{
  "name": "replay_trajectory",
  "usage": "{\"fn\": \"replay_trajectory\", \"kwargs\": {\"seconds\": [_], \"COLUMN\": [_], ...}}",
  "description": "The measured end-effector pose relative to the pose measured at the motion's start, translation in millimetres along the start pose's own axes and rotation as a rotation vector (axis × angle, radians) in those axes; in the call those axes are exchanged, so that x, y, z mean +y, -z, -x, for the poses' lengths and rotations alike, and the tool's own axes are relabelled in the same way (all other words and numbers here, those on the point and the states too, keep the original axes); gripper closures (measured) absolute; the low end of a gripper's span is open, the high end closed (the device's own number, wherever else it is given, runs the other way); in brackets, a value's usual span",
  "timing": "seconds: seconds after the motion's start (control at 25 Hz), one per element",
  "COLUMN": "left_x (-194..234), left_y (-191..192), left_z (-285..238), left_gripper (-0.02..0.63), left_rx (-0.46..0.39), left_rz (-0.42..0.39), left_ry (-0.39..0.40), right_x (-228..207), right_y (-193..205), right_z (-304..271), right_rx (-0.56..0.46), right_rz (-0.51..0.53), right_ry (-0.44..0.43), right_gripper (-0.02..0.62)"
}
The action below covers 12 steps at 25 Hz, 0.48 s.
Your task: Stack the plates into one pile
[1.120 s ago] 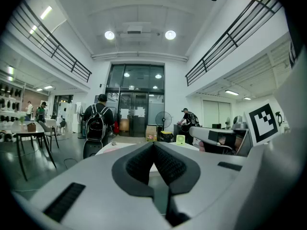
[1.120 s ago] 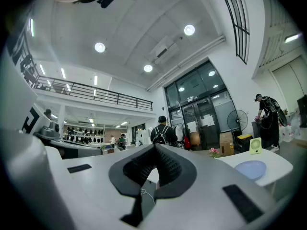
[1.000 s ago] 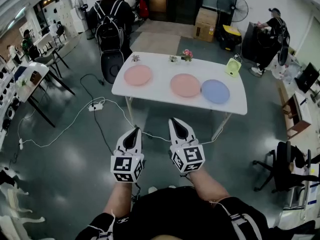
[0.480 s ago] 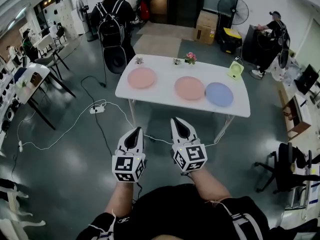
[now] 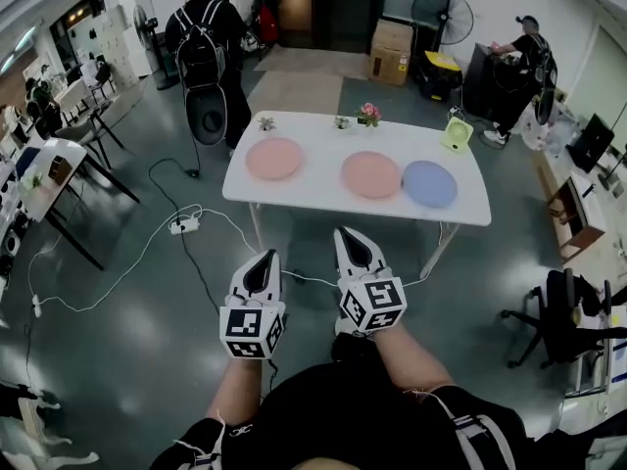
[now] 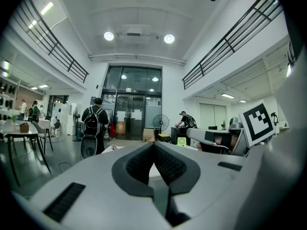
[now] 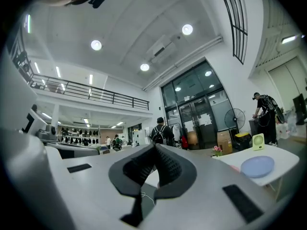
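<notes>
Nearing table: the long white rectangular table (image 5: 323, 196) sits slightly lower and closer in the head view than a second ago. I judge that the person is walking up to it across the grey polished floor (image 5: 127, 321).
Meaning for task: this is only the approach. No stacking has begun, and the table edge is still well apart from both tools.
Bystander: a person with a black backpack (image 5: 201, 47) stands beyond the table's far left corner, clear of the plates.
Plates: the round pink plate at the left (image 5: 273, 159), the round pink plate in the middle (image 5: 371, 174) and the round blue plate at the right (image 5: 429, 183) lie flat in a row on the tabletop. The two right ones lie just beside each other and the left one lies apart. None has shifted over the last second.
Left gripper: the grey two-jaw left gripper (image 5: 265, 256) is held level in front of the body. Its ribbed pads are pressed together with nothing between them.
Right gripper: the grey two-jaw right gripper (image 5: 344, 233) rides beside it, likewise fully closed and empty. Its own view shows the blue plate ahead at the right.
Next need: I judge that the jaws must part before either can take a plate rim.
Small items: a pink flower pot (image 5: 369, 115) and a pale green desk fan (image 5: 456, 133) stand at the table's far edge, out of the plates' way.
</notes>
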<state>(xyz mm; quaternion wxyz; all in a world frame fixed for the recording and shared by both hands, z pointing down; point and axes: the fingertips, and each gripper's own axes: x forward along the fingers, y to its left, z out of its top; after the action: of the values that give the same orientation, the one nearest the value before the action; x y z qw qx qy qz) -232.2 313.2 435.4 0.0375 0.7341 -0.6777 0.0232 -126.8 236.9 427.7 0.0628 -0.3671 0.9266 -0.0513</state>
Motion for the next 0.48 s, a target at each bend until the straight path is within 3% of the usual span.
{"fn": "replay_trajectory", "kwargs": {"seconds": [0.2, 0.48], "left_x": [24.0, 65.9], "left_y": [7.9, 2.9], "left_z": [-51.3, -173.1], "left_gripper": [0.594, 0.594], "left_rx": [0.014, 0.039], "left_rz": [0.005, -0.002], "left_ry": [-0.026, -0.068], "right_x": [-32.0, -98.9], "right_y": [10.6, 8.6], "right_z": [-53.3, -174.2], "right_rx": [0.001, -0.006], "right_rz": [-0.018, -0.028], "right_ry": [-0.017, -0.065], "right_gripper": [0.580, 0.580]}}
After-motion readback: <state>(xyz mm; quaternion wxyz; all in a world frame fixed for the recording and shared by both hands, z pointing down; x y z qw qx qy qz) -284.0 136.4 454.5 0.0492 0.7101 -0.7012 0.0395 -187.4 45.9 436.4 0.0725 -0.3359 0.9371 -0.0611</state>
